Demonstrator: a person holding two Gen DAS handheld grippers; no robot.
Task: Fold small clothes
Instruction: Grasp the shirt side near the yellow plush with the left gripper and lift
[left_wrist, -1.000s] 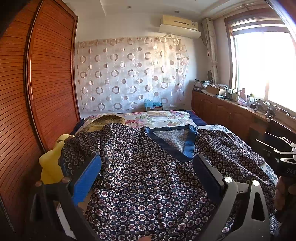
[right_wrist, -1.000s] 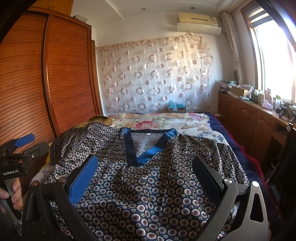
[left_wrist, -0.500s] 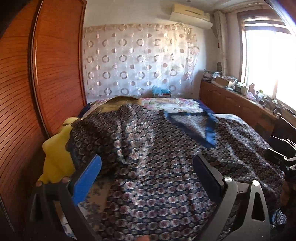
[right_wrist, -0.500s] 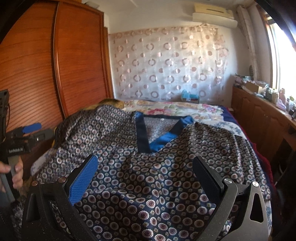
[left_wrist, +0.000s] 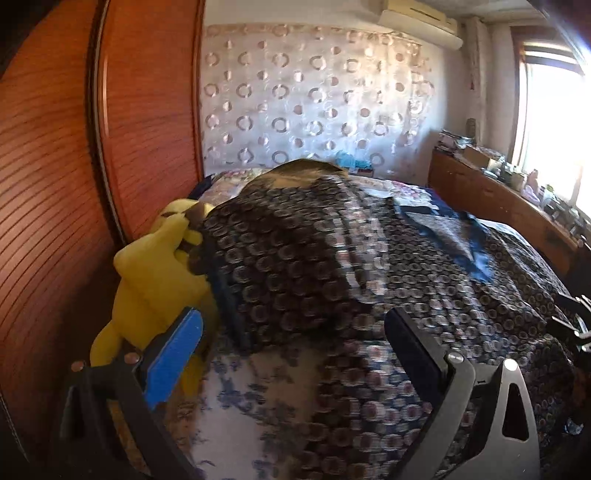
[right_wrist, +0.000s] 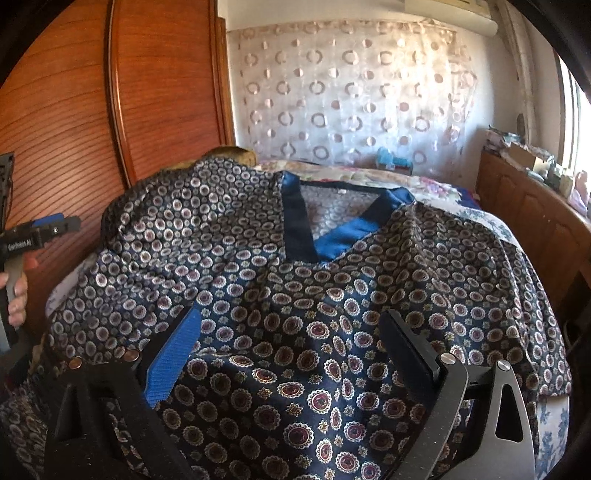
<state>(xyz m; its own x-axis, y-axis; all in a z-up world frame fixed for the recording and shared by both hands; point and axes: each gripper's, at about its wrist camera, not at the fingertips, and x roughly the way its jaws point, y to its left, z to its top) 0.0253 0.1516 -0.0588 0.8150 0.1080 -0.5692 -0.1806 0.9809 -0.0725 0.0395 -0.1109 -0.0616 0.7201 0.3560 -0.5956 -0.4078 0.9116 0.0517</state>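
The dark navy silky garment (right_wrist: 280, 310) carries round medallions in maroon, cream and grey, with a plain bright blue V-neck band (right_wrist: 343, 236) at twelve o'clock; a yellow plush toy (left_wrist: 155, 277) sits at nine o'clock; the sheer cream curtain (right_wrist: 354, 92) bears brown rings; the reddish-brown slatted wooden wardrobe (right_wrist: 74, 110) is ribbed; the white bedsheet (left_wrist: 251, 413) has blue flowers.

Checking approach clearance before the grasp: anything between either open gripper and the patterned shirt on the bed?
Nothing visible. The left gripper and right gripper are both open right over the patterned shirt. A yellow plush toy sits at the shirt's left edge, beside the left gripper's path rather than in it.
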